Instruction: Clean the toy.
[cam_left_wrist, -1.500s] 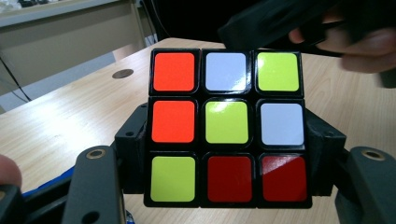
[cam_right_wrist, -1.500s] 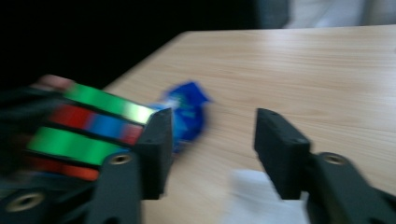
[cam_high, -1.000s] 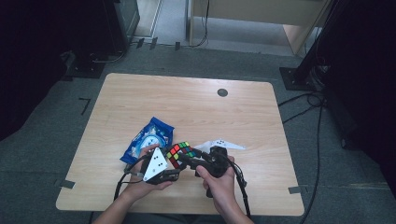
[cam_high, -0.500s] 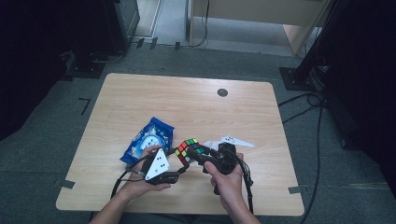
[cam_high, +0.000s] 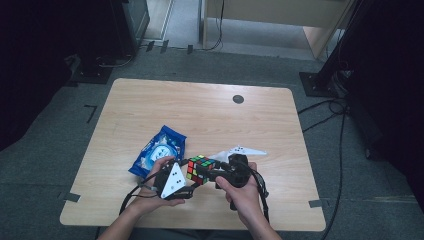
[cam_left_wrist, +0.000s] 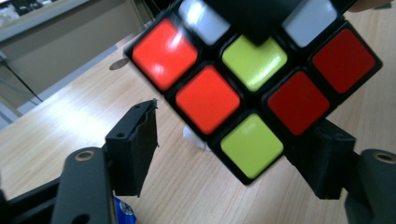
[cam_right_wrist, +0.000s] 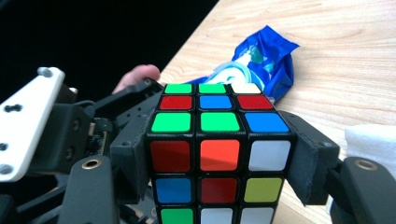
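While the right gripper (cam_right_wrist: 219, 154) clamps it, the cube (cam_right_wrist: 217, 161) sits between its jaws.

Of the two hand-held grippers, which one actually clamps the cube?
The right hand-held gripper: its jaws press both sides of the multicoloured plastic puzzle cube. The left hand-held gripper stands open, with a visible gap between one jaw and the cube.

I count one scrambled multicoloured plastic puzzle cube (cam_high: 200, 168). One crinkled blue foil snack packet (cam_high: 159, 151). One flat white pointed scrap, paper or plastic, I cannot tell which (cam_high: 241, 151). One light wooden table (cam_high: 210, 112). Two black two-jaw grippers: left (cam_high: 187, 176), right (cam_high: 214, 174).
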